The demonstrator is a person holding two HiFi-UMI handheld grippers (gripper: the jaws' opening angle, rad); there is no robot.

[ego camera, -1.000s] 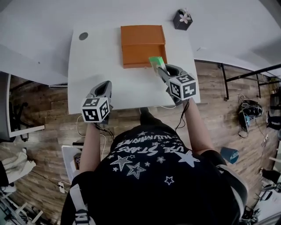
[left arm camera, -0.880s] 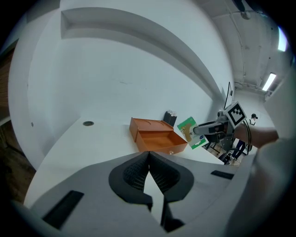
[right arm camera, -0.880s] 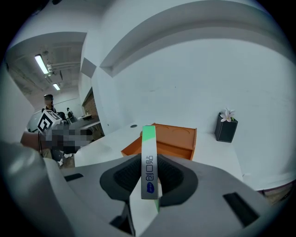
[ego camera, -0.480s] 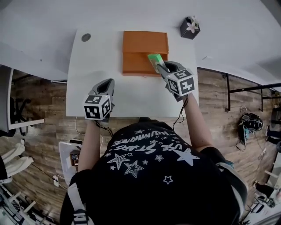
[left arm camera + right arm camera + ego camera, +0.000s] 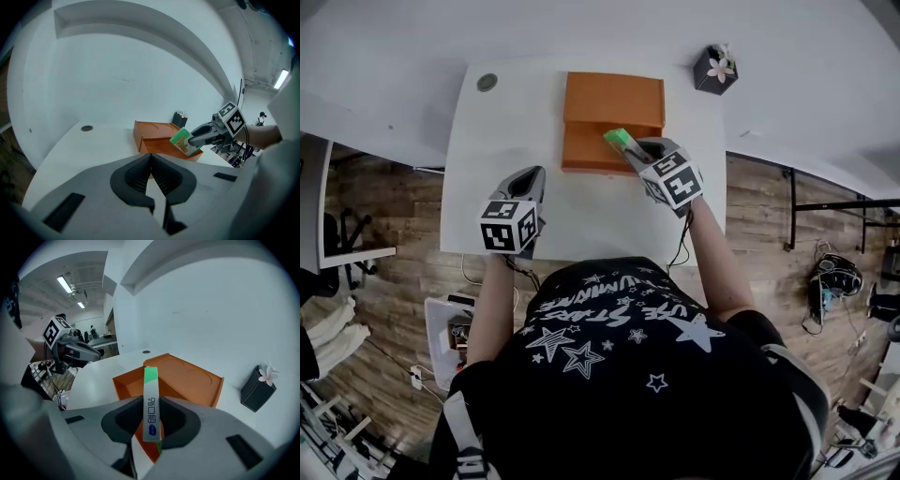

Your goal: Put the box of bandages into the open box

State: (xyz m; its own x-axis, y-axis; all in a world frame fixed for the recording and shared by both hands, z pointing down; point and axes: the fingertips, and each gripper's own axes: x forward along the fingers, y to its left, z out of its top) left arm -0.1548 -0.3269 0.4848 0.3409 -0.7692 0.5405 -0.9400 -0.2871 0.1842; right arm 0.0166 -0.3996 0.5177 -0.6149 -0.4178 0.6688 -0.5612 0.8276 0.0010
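The bandage box, green and white, hangs tilted over the front edge of the orange open box; my right gripper is shut on it. In the right gripper view the bandage box stands edge-on between the pads, above the orange box's tray. The orange box's lid lies flat behind the tray. My left gripper hovers over the white table left of the orange box, shut with nothing in it. From the left gripper view, the bandage box and the right gripper show over the orange box.
A small black holder with a flower stands at the table's far right corner. A round grommet sits at the far left. The table's near edge is by the person's body; wooden floor lies on both sides.
My right gripper has carried the bandage box leftward and forward, from the orange box's right corner to over its front part. The left gripper has barely moved.
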